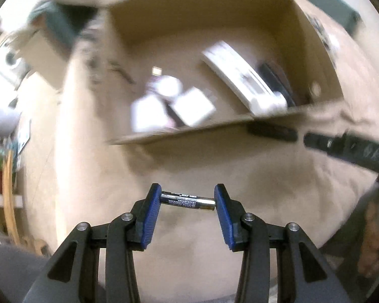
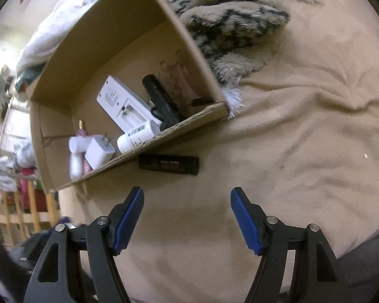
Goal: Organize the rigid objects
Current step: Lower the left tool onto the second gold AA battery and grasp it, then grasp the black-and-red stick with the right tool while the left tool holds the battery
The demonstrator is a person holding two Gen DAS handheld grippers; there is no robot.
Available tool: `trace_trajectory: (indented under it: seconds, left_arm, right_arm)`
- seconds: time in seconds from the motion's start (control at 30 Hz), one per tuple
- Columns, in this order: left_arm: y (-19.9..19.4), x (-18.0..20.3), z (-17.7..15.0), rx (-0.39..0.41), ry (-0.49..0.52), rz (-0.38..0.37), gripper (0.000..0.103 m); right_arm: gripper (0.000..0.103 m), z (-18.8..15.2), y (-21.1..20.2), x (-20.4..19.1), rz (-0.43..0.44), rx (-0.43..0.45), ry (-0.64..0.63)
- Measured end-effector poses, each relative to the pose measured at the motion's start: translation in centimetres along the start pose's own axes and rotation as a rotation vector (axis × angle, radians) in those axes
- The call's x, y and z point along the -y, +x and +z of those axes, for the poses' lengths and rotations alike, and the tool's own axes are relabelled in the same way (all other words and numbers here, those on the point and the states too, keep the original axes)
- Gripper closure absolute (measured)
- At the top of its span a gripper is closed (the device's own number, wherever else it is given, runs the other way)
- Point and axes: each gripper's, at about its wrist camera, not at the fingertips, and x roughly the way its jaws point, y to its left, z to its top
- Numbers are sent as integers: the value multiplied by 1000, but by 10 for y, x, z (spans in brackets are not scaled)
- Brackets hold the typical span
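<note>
The left gripper (image 1: 188,200) is clenched on an AA battery (image 1: 188,200), its blue pads (image 1: 151,217) pressing the two ends so the cell lies crosswise between them, above the beige blanket (image 1: 189,166). Beyond it sits an open cardboard box (image 1: 179,132) — its contents are smeared by blur in this view.

The right wrist view is sharper. In the box, from left to right: a white tube (image 2: 76,155), a white plug adapter (image 2: 99,151), a white barcoded bottle (image 2: 137,136), a white battery charger (image 2: 125,106), and a black cylinder (image 2: 161,99), perhaps a flashlight. A small flat black object (image 2: 168,164) lies on the blanket just outside the box's near wall. The right gripper (image 2: 187,214) hangs released — nothing between its fingers. A patterned shaggy throw (image 2: 230,25) lies right of the box.
</note>
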Motion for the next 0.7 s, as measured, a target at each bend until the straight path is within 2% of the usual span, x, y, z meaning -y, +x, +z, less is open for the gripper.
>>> trace_trajectory:
  seconds: [0.17, 0.3, 0.5, 0.57, 0.7]
  left_arm:
    - [-12, -40, -3, 52, -152, 3, 63]
    - [-13, -60, -8, 42, -255, -58, 63]
    - [-15, -52, -11, 45, -250, -90, 63]
    - [-14, -52, -11, 40, -260, -100, 63]
    - [-13, -55, -10, 31, -277, -122, 63]
  right_arm:
    - [28, -3, 13, -4, -70, -12, -25]
    - [27, -7, 23, -17, -124, 0, -75]
    - [13, -8, 39, -48, -193, 77, -98]
    - [5, -6, 46, -60, -207, 99, -95]
    - [5, -1, 62, -71, -265, 112, -63]
